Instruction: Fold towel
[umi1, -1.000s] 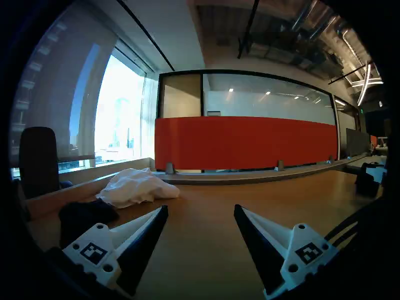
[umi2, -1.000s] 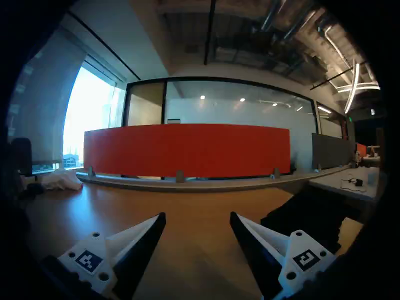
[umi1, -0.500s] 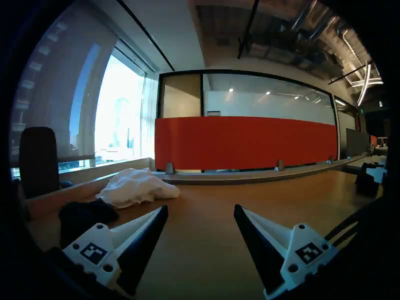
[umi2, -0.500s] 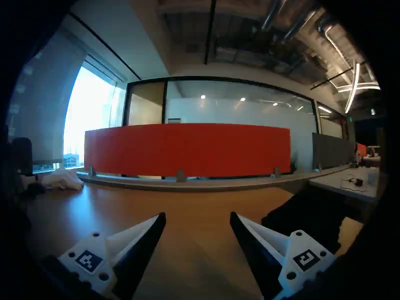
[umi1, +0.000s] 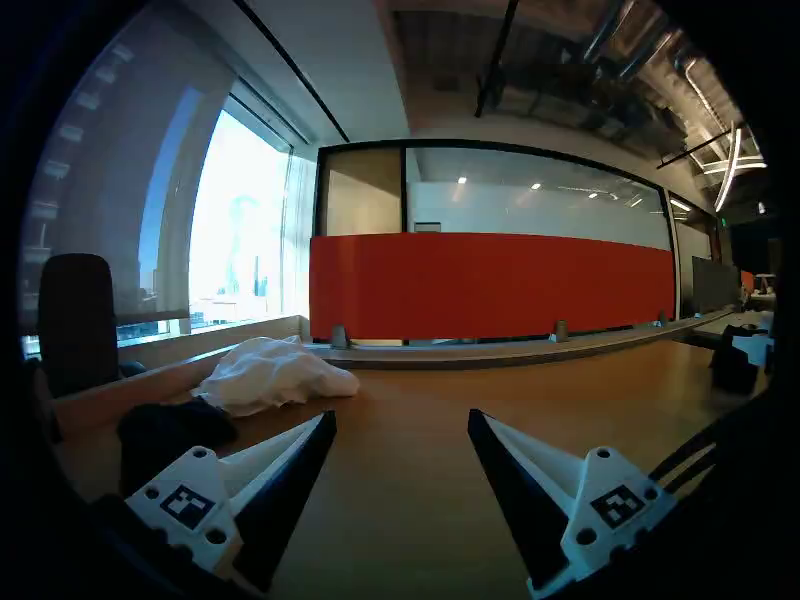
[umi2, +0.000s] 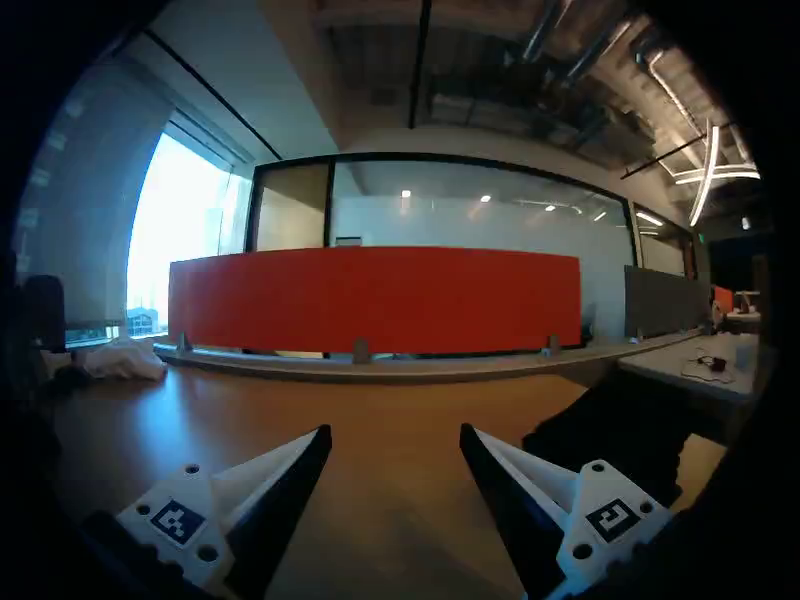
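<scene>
A crumpled white towel (umi1: 272, 373) lies on the wooden desk (umi1: 420, 470) at the left, near the window side. A dark cloth (umi1: 170, 428) lies just in front of it. My left gripper (umi1: 400, 425) hovers low over the desk, open, with nothing between its fingers, to the right of both cloths. In the right gripper view the white towel (umi2: 122, 359) is small and far off to the left. My right gripper (umi2: 395, 435) is open over bare wood, and a dark cloth pile (umi2: 620, 425) lies just beyond its right finger.
A red divider panel (umi1: 490, 284) runs along the desk's far edge (umi2: 400, 370). A dark chair back (umi1: 75, 320) stands at the left by the window. A dark object (umi1: 735, 368) sits at the far right. A neighbouring desk (umi2: 700, 370) carries small items.
</scene>
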